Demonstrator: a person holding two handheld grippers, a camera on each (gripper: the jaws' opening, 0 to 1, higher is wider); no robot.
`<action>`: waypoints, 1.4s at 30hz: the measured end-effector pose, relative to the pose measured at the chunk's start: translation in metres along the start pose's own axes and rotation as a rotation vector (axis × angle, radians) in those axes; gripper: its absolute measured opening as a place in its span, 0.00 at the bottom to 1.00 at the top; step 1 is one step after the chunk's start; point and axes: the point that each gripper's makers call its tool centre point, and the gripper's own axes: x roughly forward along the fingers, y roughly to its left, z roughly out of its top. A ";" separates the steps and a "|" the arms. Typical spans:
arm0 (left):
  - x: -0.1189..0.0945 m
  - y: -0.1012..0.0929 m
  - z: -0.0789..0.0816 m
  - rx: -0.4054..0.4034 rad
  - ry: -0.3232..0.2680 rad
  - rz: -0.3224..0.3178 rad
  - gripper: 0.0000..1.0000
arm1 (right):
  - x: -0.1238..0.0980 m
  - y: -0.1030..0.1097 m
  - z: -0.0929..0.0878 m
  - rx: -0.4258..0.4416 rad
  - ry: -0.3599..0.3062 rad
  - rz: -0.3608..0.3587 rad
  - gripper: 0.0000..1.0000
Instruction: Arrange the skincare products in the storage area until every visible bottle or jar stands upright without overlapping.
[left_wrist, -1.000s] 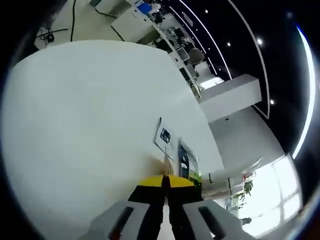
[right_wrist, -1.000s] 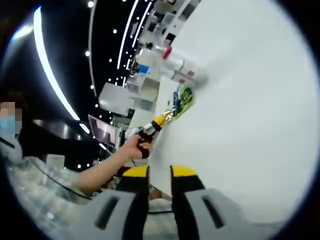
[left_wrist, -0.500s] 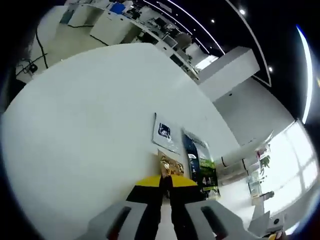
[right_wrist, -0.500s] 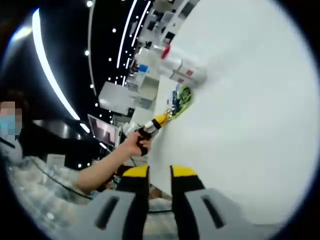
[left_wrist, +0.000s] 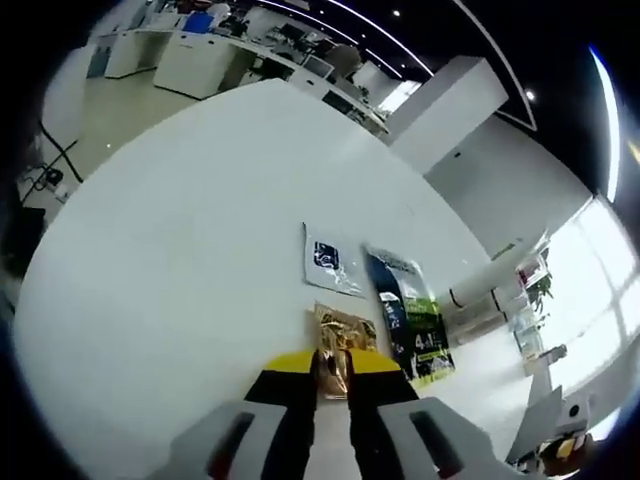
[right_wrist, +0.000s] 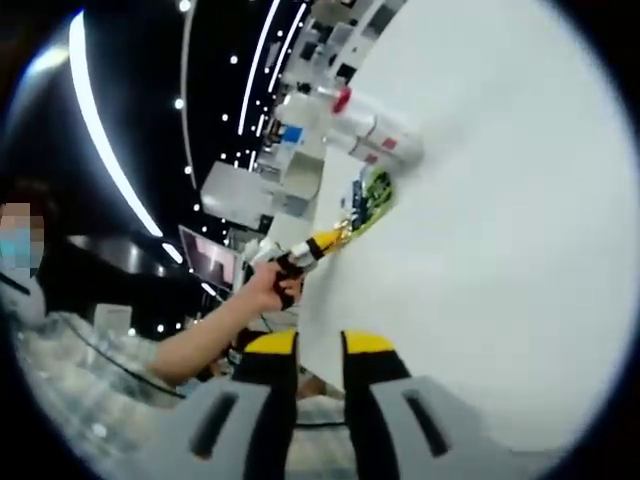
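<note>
My left gripper (left_wrist: 332, 367) is low over a round white table (left_wrist: 180, 230), shut on the near edge of a gold sachet (left_wrist: 343, 340) that lies flat ahead of it. Beyond it lie a white and blue sachet (left_wrist: 328, 260) and a dark blue and green sachet (left_wrist: 410, 318), side by side. In the right gripper view, a person's hand (right_wrist: 268, 287) holds the left gripper (right_wrist: 338, 234) beside the green sachet (right_wrist: 370, 193). Two white bottles (right_wrist: 385, 140), one with a red cap, are past it; whether they stand or lie I cannot tell. My right gripper (right_wrist: 320, 347) is slightly open, holding nothing.
The table's edge (right_wrist: 310, 300) runs just ahead of my right gripper. Broad bare tabletop (right_wrist: 500, 250) spreads to the right of the sachets in that view. Office desks (left_wrist: 200, 55) and a white wall block (left_wrist: 450, 110) stand far behind the table.
The left gripper view has swung, so all three sachets now show. The gold sachet has come down flat onto the table beside the others. The right gripper view has barely shifted.
</note>
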 end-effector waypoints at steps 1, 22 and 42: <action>-0.002 0.001 0.000 0.000 0.001 0.003 0.12 | 0.000 0.000 -0.001 -0.001 0.003 0.000 0.15; -0.090 -0.076 0.034 -0.284 -0.365 -0.539 0.26 | 0.024 0.009 -0.009 -0.011 0.030 0.035 0.15; -0.145 -0.120 -0.067 -0.008 -0.209 -0.408 0.28 | 0.045 0.040 0.001 -0.206 0.084 0.099 0.15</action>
